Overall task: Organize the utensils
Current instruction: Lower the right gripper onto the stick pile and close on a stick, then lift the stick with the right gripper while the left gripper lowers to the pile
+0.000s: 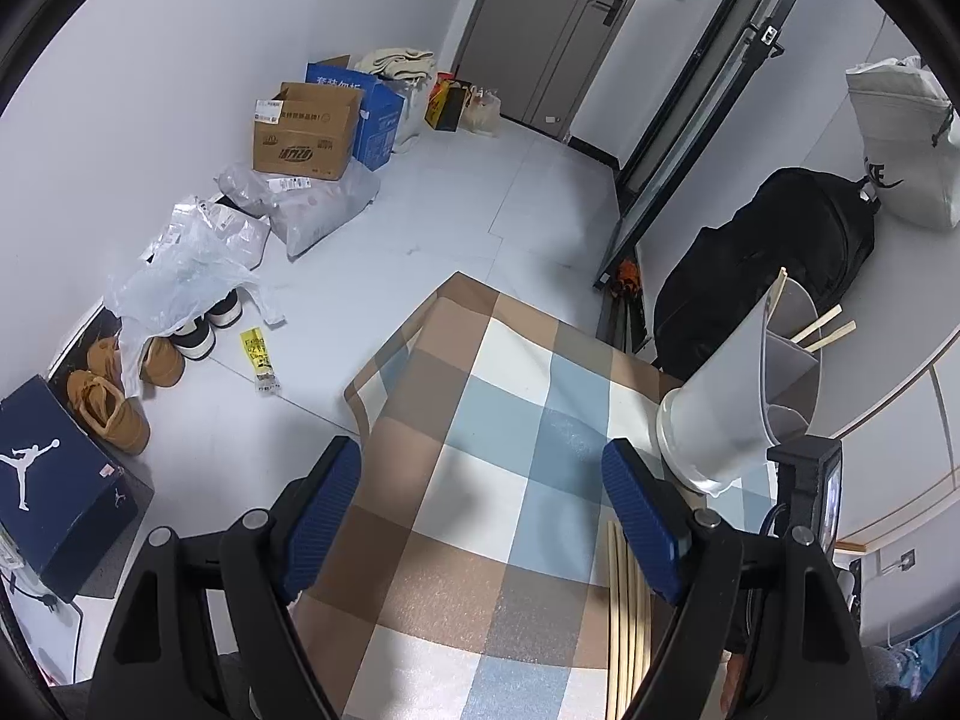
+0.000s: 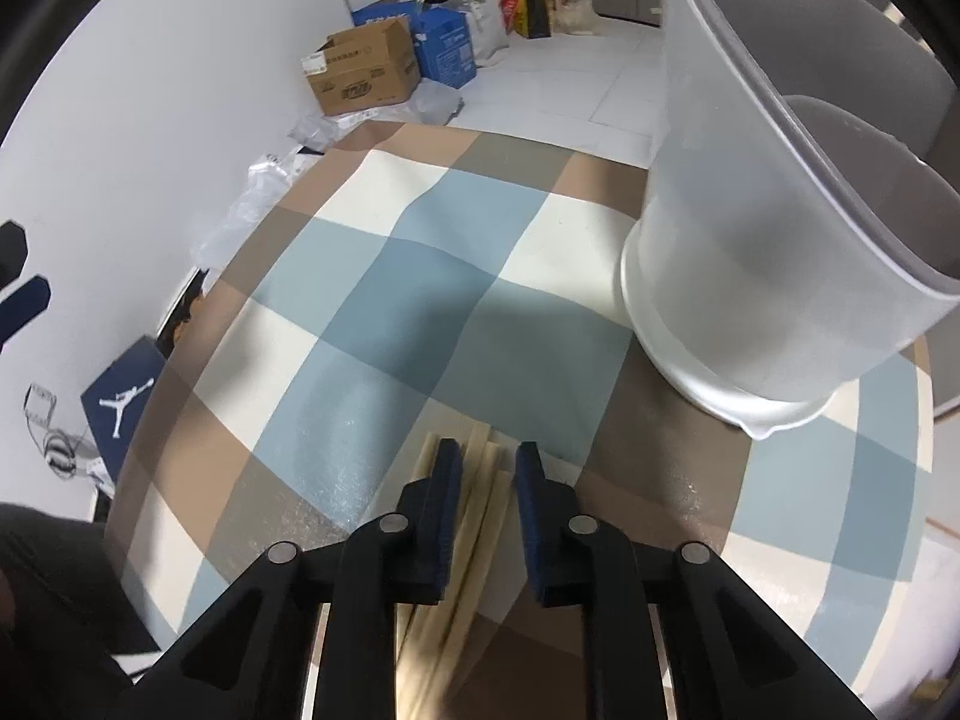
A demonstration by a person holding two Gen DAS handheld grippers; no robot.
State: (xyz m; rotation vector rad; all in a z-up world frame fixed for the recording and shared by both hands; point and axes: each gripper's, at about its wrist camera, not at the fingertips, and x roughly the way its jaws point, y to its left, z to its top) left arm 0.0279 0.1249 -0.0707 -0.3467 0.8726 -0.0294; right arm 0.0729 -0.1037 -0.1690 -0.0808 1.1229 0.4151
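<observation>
Right tongs [image 2: 486, 462]: narrowed around pale wooden chopsticks [image 2: 480, 480] lying on the checked-cloth tabletop [image 2: 372, 312]; contact unclear.
Left tongs [image 1: 480, 480]: spread wide, empty.
Translucent white plastic holder [image 2: 750, 276]: right of chopsticks, holding more chopsticks.

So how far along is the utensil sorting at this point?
Done: some stored chopsticks already stand in the holder. In hand: the right gripper is closed on a bundle of the loose chopsticks lying on the tablecloth, not lifted yet; the left gripper is open and empty. Left: carry that bundle, and any sticks remaining, into the holder.
</observation>
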